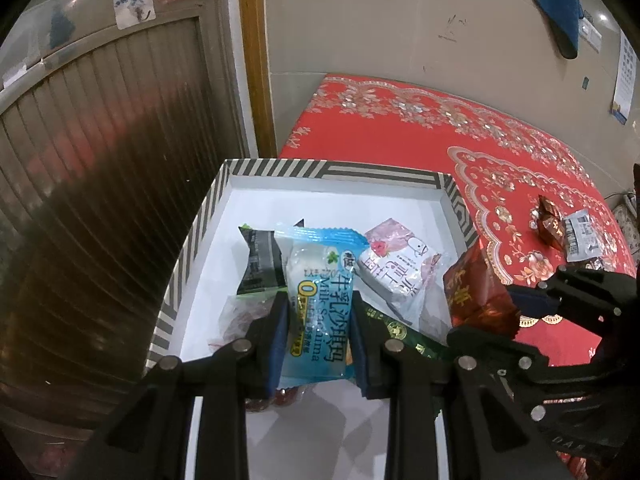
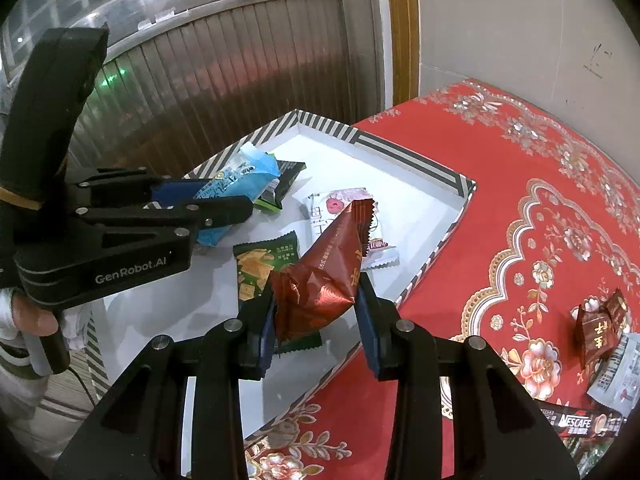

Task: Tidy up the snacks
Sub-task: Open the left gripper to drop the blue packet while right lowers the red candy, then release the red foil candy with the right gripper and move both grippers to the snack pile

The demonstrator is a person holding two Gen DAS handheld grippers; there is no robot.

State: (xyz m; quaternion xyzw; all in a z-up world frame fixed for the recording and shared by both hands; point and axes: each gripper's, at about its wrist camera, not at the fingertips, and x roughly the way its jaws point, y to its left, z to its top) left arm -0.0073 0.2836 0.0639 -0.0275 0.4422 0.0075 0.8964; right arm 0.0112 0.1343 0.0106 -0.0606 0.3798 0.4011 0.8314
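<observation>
Here, you work over a table spread with a red cloth (image 2: 500,208), printed with pale floral and scalloped patterns, pushed against a grey wall and a ribbed metal shutter (image 1: 100,184). The landmark is the shallow striped box (image 1: 332,170), white inside with black-and-white edges, sitting at the cloth's shutter-side corner. Your left gripper (image 1: 320,340) has its jaws nearly closed on a glossy blue milk snack packet (image 1: 320,300), held over the box interior with its long axis running straight along the fingers, away from you. Your right gripper (image 2: 316,324) is clamped fully on a crinkled dark red foil packet (image 2: 324,276), above the box's near edge, its serrated end tilted up and away toward the box's far wall. Inside the box lie a green cracker packet (image 2: 264,264), a pink-and-white packet (image 2: 340,216) and a black-and-green one (image 1: 260,260). Outside the box, well apart on the cloth, lie a small brown packet (image 2: 600,328) and a Nescafe stick (image 2: 580,426).
</observation>
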